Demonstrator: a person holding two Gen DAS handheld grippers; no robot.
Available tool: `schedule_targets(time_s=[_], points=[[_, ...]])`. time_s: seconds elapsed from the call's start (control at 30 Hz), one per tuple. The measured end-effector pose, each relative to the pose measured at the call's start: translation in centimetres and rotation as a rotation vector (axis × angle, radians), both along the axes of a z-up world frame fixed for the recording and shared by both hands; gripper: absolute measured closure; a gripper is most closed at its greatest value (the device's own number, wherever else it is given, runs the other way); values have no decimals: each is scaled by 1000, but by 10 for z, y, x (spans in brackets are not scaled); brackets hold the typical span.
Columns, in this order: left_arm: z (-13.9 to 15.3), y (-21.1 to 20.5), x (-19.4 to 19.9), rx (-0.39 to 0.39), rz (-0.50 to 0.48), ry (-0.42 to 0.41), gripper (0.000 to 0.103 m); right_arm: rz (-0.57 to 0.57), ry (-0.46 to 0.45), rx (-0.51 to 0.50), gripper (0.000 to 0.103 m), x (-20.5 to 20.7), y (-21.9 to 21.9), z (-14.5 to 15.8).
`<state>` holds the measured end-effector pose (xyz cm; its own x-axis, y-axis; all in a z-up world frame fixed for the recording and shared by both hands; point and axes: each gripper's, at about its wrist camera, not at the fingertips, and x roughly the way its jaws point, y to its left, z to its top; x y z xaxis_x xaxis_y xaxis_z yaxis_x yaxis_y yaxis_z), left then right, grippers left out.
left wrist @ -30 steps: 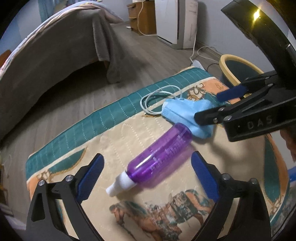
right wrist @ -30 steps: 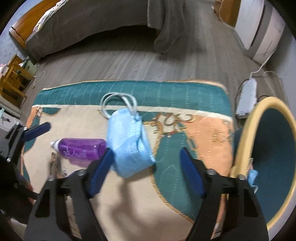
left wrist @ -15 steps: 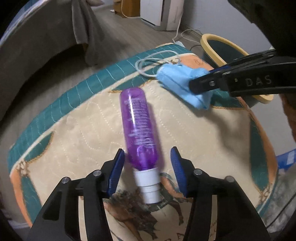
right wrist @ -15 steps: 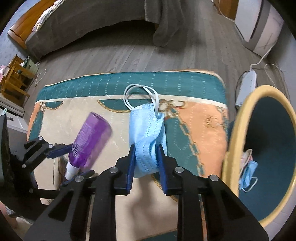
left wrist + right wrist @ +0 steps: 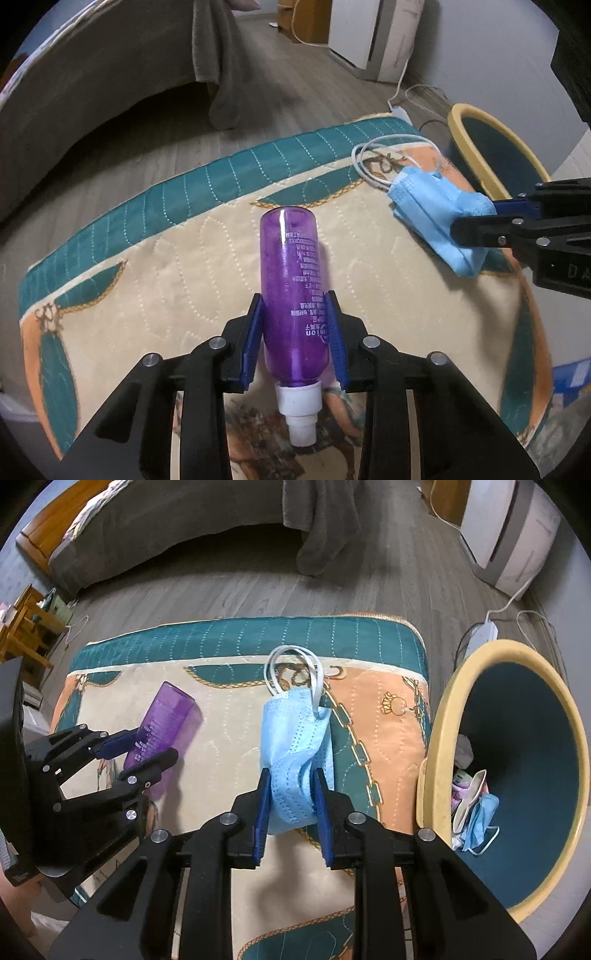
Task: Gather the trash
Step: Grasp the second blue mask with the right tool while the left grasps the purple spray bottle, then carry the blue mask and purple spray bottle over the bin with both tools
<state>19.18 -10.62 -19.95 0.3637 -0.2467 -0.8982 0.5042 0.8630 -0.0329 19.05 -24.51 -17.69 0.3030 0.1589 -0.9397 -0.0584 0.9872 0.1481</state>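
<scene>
A: We log the left gripper [image 5: 295, 339] clamped on the translucent purple plastic bottle [image 5: 293, 291], frame centre.

B: The right gripper [image 5: 291, 812] pinches the crumpled blue face mask [image 5: 295, 760]; the yellow-rimmed teal bin [image 5: 432, 775] sits right, on the quilted teal-and-cream mat [image 5: 229, 723].

We note a quilted mat [image 5: 380, 738] spread on a grey wood floor [image 5: 229, 590] — teal border, cream middle, orange corners, a printed figure near the front edge. Whether the purple bottle [image 5: 291, 280] and blue face mask [image 5: 295, 760] touch the mat we cannot tell. On the floor beside the mat — a yellow-rimmed bin [image 5: 443, 716], a white power strip [image 5: 480, 637], a bed [image 5: 166, 528].
</scene>
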Motion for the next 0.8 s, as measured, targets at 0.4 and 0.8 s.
schedule_targets(time_s=[0.4, 0.8], points=[[58, -11, -40, 14, -9, -77, 70, 10, -66, 28, 86, -24, -6, 34], [100, -26, -101, 11, -35, -116, 70, -12, -208, 38, 86, -73, -43, 105]])
